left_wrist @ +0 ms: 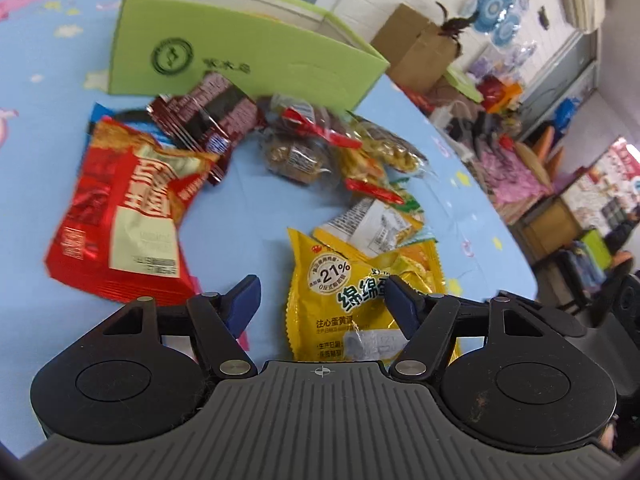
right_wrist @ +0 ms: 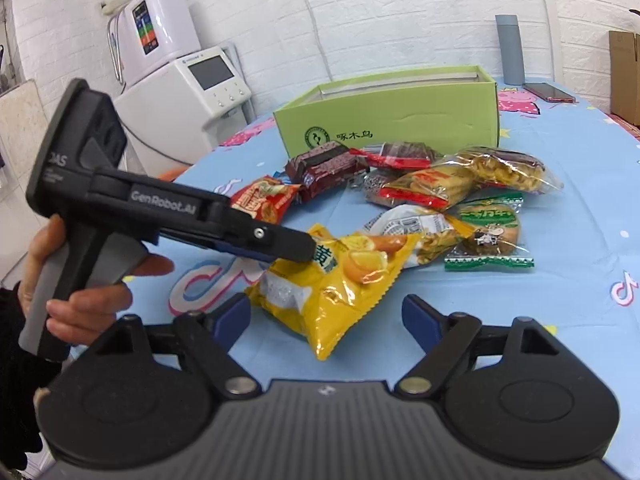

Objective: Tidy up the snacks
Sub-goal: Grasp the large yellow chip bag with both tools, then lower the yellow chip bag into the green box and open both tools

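Note:
A yellow snack bag [left_wrist: 340, 292] [right_wrist: 340, 276] lies on the blue tablecloth [right_wrist: 580, 220], nearest to both grippers. My left gripper [left_wrist: 324, 304] [right_wrist: 294, 246] is open over the bag's upper corner, and its left pad stands off the bag. The bag's lower tip lies between the pads of my open right gripper [right_wrist: 326, 316], untouched. Behind it lie a red bag [left_wrist: 124, 208] [right_wrist: 264, 204], dark brown packs [left_wrist: 212, 116] [right_wrist: 324, 166], clear biscuit packs [left_wrist: 360, 148] [right_wrist: 436, 184] and a green-wrapped cake [right_wrist: 490, 232]. The open green box [left_wrist: 240, 52] [right_wrist: 400, 120] stands behind the pile.
A grey bottle [right_wrist: 510, 50] and a phone [right_wrist: 550, 94] sit behind the box at the table's far right. White appliances [right_wrist: 180, 80] stand beyond the table's left edge. A cardboard box [left_wrist: 416, 48] and clutter lie past the right edge. A hand [right_wrist: 80, 300] holds the left gripper.

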A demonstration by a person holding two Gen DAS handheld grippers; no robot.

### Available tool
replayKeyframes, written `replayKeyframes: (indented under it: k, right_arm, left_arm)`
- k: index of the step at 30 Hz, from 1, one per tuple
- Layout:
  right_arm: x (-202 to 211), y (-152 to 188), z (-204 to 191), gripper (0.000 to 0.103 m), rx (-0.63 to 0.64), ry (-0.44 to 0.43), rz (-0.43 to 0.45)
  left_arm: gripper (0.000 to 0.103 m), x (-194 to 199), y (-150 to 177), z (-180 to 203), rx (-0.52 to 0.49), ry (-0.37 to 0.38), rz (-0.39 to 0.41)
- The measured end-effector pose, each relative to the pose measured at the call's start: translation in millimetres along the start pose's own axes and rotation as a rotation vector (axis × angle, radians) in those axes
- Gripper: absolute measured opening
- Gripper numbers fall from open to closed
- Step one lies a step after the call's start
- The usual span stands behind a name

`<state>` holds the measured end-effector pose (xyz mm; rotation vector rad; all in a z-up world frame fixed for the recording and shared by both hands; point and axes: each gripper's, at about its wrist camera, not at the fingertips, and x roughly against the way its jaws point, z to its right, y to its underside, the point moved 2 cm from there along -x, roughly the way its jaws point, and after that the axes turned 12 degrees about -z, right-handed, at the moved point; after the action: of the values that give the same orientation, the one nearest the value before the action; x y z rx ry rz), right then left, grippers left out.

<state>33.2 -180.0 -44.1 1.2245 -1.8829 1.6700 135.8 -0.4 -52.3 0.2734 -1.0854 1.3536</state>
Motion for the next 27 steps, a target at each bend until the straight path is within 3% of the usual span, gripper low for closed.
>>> replayKeyframes:
  k: [2, 3, 5, 9, 13, 20, 27]
  right_arm:
    - [-6, -1, 3, 0.061, 0.002, -0.005, -0.01]
    - [-9, -1, 4, 0.052, 0.003, 0.009, -0.023]
    - [-10, -2, 7, 0.049, 0.012, 0.01, -0.031]
    - [-3, -15, 0, 0.047, 0.06, 0.017, -0.015]
    - [6, -49, -4, 0.047, 0.12, 0.029, 0.038]
    - [-13, -157, 10, 0.047, 0.23, 0.046, 0.089]
    - [-79, -260, 34, 0.047, 0.29, 0.105, 0.002]
  left_arm:
    - [0.027, -4, 5, -3, 0.009, 0.073, -0.026]
    - [0.021, -3, 7, -4, 0.009, 0.081, -0.023]
    - [0.013, 2, 9, -6, 0.029, 0.092, -0.02]
    - [0.012, 20, -4, 7, 0.027, 0.068, 0.017]
    - [0.012, 45, -38, 22, -0.009, 0.022, 0.089]
    - [0.013, 69, -134, 14, 0.022, -0.053, 0.191]
    - [0.013, 45, -230, -27, 0.071, -0.141, 0.18]
